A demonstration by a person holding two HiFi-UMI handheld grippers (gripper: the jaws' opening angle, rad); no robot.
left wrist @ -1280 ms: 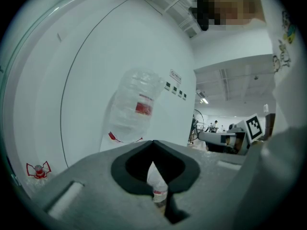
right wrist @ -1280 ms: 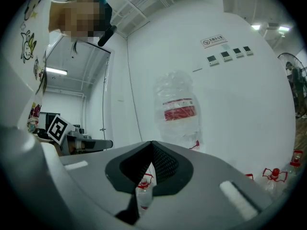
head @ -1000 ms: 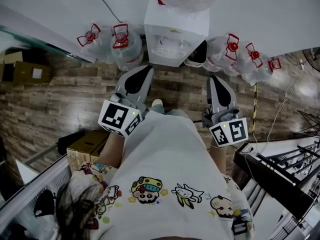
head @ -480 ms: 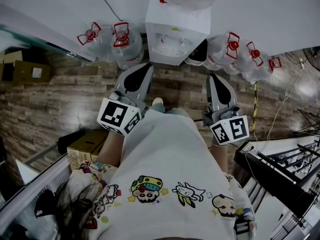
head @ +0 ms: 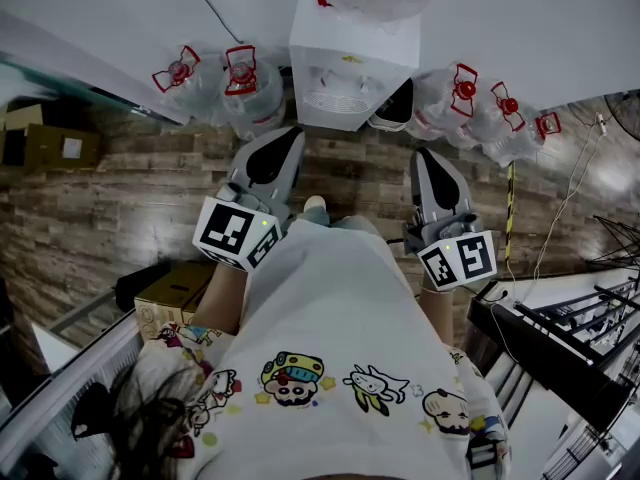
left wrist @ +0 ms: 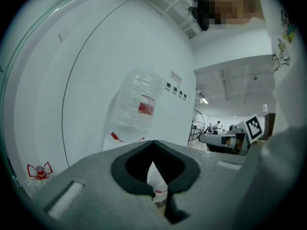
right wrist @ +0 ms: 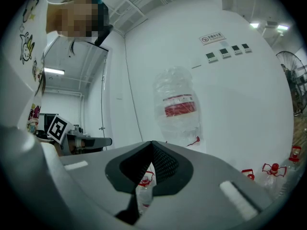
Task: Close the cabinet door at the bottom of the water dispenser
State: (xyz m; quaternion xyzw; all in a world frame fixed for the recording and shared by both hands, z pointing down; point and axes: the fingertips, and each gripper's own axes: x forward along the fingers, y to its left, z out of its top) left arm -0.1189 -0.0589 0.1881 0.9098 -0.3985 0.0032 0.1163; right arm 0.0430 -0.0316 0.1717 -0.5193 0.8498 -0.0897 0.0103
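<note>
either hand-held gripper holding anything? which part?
Nothing held: left hand-held gripper and right hand-held gripper both have jaws shut together, empty, clear of the water dispenser.

A brown wood-plank floor [head: 120,208] is bounded at 12 o'clock by a plain white wall [head: 100,8]. A brown cardboard box [head: 50,146] is seen at 9 o'clock.

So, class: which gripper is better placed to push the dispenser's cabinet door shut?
Probably right. The right gripper, jaws shut, points toward what looks like the open door at the right side of the dispenser.
</note>
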